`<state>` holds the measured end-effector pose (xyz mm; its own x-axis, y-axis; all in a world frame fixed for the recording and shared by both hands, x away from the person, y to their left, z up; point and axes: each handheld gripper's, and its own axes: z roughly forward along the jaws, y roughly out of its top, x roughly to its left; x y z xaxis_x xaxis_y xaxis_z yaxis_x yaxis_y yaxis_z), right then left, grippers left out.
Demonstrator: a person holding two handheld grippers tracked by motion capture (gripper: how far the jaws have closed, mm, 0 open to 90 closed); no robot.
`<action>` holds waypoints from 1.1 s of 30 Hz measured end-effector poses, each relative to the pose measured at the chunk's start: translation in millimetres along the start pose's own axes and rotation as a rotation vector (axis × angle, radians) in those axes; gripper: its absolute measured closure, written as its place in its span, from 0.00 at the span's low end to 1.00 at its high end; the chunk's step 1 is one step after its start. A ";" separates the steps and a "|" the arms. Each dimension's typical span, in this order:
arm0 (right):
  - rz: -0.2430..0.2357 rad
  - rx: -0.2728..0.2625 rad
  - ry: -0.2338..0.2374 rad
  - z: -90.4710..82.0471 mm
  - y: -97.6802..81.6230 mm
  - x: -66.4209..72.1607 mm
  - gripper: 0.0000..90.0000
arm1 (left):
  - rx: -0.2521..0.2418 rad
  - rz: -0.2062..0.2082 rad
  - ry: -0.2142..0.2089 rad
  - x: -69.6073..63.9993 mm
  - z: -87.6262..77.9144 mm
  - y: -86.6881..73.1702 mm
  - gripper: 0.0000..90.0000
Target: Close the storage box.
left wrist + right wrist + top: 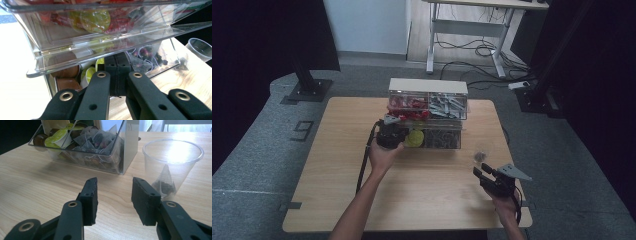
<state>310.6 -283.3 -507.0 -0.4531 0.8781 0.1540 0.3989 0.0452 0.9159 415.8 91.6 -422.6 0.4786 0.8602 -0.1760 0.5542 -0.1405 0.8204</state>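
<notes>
Left tongs (117, 72) pressed together against the drawer (100, 53) front; right tongs (113, 195) spread, empty, cup (172, 165) just ahead.

Clear plastic drawer (110, 162) pulled out of the storage box on the wooden table, open-topped, filled with pyramid tea bags (96, 141) and green- and brown-lidded capsules (58, 137), clear plastic cup (172, 162) upright just beside it, one pyramid tea bag (165, 183) inside.

Clear cup (200, 48) cropped at frame edge
</notes>
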 end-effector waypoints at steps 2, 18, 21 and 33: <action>0.004 -0.001 0.000 -0.3 -1.4 -0.2 0.62 | 0.001 -0.002 -0.002 0.1 0.3 -2.3 1.00; -0.004 0.039 0.012 6.7 -14.5 3.4 0.61 | 0.017 -0.016 -0.015 0.8 2.9 -17.7 1.00; -0.010 0.046 0.012 8.2 -16.3 4.7 0.61 | 0.021 -0.021 -0.017 1.9 3.6 -20.7 1.00; -0.008 0.064 0.012 11.0 -20.8 6.2 0.61 | 0.031 -0.034 -0.027 3.8 8.2 -34.4 1.00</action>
<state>308.3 -273.5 -529.1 -0.4655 0.8720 0.1515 0.4453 0.0829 0.8915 404.2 95.7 -456.0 0.4769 0.8513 -0.2188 0.5916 -0.1268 0.7962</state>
